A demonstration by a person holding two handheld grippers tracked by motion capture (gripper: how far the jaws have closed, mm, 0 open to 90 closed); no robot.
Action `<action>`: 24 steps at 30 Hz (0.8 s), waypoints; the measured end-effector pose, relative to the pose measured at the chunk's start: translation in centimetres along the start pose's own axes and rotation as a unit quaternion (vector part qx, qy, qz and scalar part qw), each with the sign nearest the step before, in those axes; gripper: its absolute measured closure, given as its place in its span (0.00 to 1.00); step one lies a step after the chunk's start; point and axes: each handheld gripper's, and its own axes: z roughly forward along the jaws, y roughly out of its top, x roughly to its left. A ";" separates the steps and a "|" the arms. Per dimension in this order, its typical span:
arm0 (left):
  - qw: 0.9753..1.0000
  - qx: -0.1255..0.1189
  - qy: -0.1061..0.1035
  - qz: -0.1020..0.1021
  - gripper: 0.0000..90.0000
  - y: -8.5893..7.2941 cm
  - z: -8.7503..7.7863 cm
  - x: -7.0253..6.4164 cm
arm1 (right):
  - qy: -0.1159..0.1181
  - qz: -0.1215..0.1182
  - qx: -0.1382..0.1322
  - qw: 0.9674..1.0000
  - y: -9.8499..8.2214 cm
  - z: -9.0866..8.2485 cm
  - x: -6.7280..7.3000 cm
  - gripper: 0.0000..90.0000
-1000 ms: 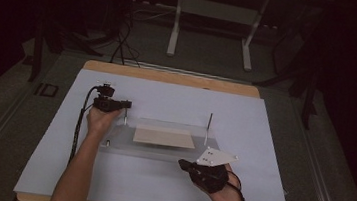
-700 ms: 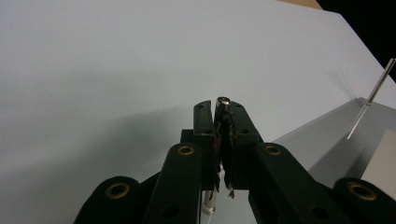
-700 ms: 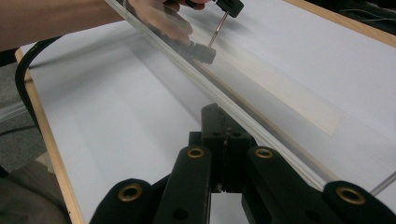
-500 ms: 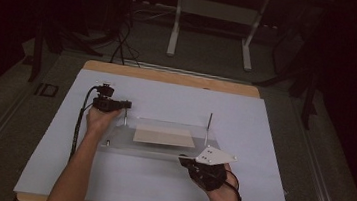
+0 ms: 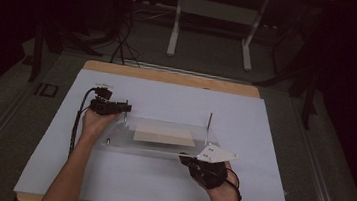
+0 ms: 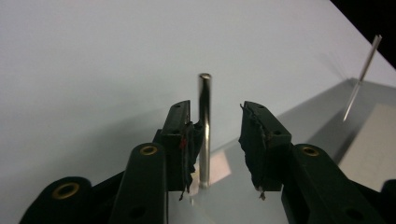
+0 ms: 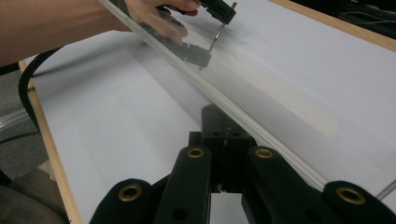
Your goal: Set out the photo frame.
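While the left tool (image 6: pixel 215 140) lets go of the steel pin (image 6: pixel 204 130), the right tool (image 7: pixel 223 140) pins the clear plate (image 5: pixel 163 135).
Left jaws have just been opening, pin between them w/ one pad touching; right jaws together on the plate's near edge. Next, prob: back left tool off w/o knocking the pin. White sheet (image 5: pixel 157 184) over wooden worktop (image 5: pixel 169 75); dark room beyond.

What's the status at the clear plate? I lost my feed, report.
Left gripper jaws just opened, metal pin between them, unclamped. Right gripper shut at the clear plate's near edge. Nothing in the way.
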 end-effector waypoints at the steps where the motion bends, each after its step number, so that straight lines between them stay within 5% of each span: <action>1: 1.000 -0.002 0.001 0.007 0.69 0.0 -0.3 -0.2 | 0.000 0.001 0.000 1.000 0.0 0.0 0.0 1.00; 10: 0.998 -0.043 0.002 0.041 0.69 -0.6 -3.2 -1.3 | 0.000 0.003 -0.001 1.000 0.3 -0.1 -0.2 1.00; 24: 0.991 -0.088 0.014 0.101 0.66 -2.6 -7.9 -3.2 | -0.002 0.011 -0.010 1.000 1.0 -0.2 -0.7 1.00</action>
